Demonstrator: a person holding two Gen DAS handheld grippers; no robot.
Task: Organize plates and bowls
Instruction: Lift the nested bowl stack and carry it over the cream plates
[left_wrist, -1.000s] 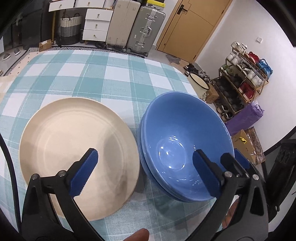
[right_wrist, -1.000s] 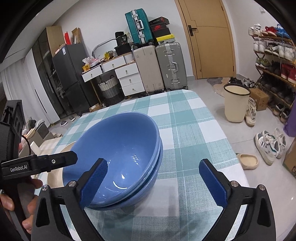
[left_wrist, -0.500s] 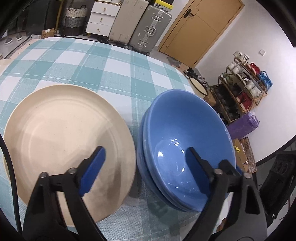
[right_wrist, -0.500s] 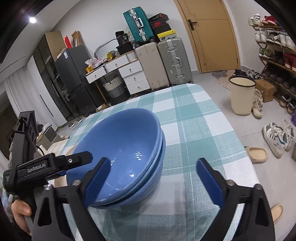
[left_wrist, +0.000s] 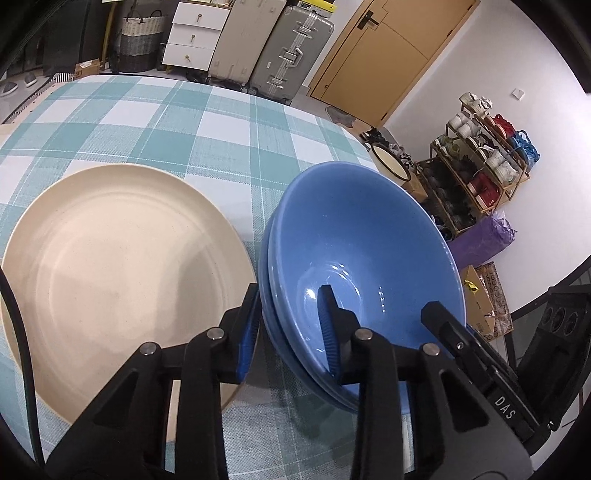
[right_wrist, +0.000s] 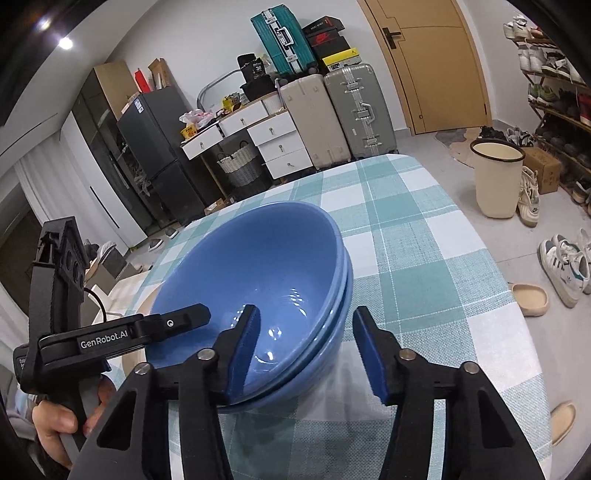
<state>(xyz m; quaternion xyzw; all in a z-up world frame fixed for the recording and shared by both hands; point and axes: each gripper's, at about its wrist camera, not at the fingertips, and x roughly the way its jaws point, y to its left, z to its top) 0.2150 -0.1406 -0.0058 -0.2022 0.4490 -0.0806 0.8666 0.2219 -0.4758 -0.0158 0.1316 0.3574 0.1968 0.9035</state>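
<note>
Two stacked blue bowls (left_wrist: 369, 258) stand on the checked tablecloth, right of a large cream plate (left_wrist: 110, 266). My left gripper (left_wrist: 290, 332) straddles the bowls' near left rim, one pad outside and one inside, closed onto the rim. In the right wrist view the blue bowls (right_wrist: 258, 280) lie ahead, and my right gripper (right_wrist: 306, 350) straddles their near right rim, one pad inside and one outside with a gap to the wall. The left gripper's body (right_wrist: 103, 336) shows at left in that view.
The teal and white checked table (left_wrist: 184, 122) ends close to the right of the bowls. Beyond it are suitcases (right_wrist: 354, 110), a cream bin (right_wrist: 496, 177), shoe racks (left_wrist: 480, 158) and shoes on the floor.
Both grippers have narrowed from wide open and moved onto the stacked bowls' rim, the left on the left side, the right on the right side.
</note>
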